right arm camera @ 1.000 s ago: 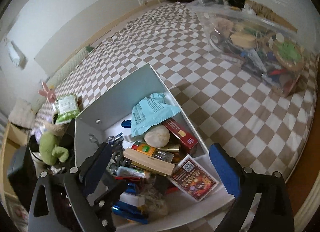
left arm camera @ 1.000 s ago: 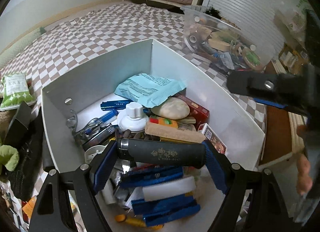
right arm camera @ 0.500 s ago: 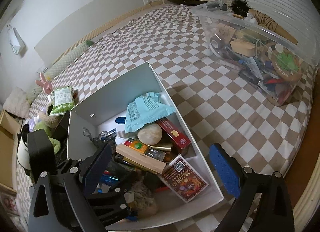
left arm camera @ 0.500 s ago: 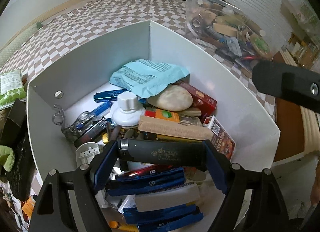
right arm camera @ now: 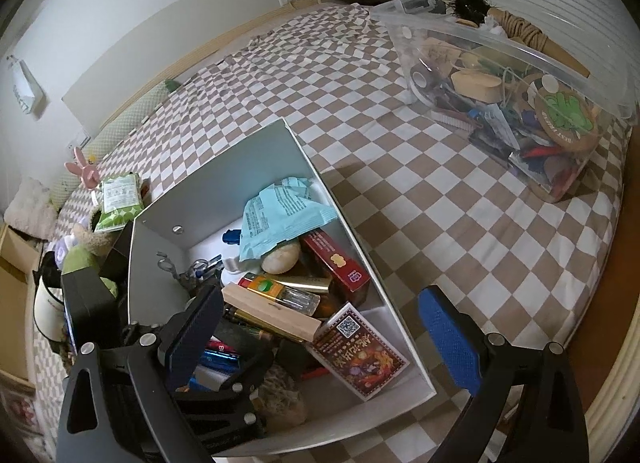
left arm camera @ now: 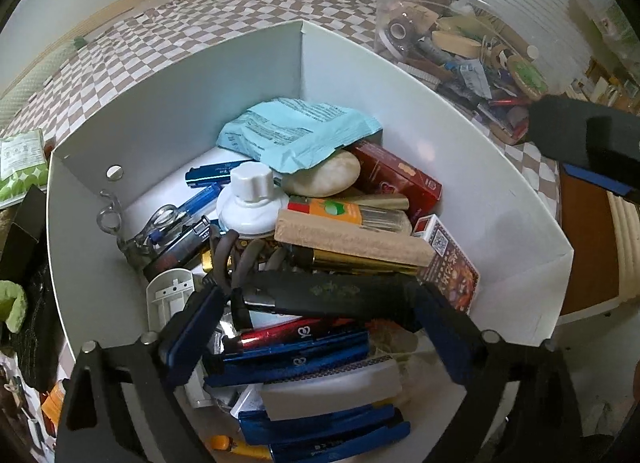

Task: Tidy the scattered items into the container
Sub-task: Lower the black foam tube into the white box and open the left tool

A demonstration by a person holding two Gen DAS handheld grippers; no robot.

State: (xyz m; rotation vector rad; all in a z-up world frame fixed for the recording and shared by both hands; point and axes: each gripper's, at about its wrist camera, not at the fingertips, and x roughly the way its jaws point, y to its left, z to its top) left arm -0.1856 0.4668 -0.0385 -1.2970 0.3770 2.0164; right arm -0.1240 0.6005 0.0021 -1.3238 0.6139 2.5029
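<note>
On the bed (right arm camera: 400, 199), a brown-and-white checked cover is spreading out toward a pale wall with sockets, and shelves of folded clothes are showing at the far end of the room. A white box (right arm camera: 224, 199) is sitting on the cover, crammed with odds and ends: a light blue packet (left arm camera: 296, 131), a smooth stone (left arm camera: 324, 179), a red carton (left arm camera: 396, 179), a wooden block (left arm camera: 352, 239) and a white knob-topped lid (left arm camera: 250, 203). Well apart from it, toward the slatted shutters, a clear plastic bin (right arm camera: 500, 75) is holding more clutter. Soft toys and a green snack bag (right arm camera: 120, 199) are lying just beside the box's far side.

The left tool (left arm camera: 320, 313) is hanging low inside the box, its blue pads clamped on the two ends of a black handle (left arm camera: 332, 295). The handle is lying roughly level, its long axis running crosswise between the fingers, with the metal-collared end pointing toward the left finger (left arm camera: 192, 327). It is sitting just over the pile, near the wooden block; whether it is touching the things beneath is hard to judge from this angle.

The right tool (right arm camera: 316, 339) is hovering above the box's near corner, its fingers spread wide with nothing between them, over a patterned card box (right arm camera: 360, 351).
</note>
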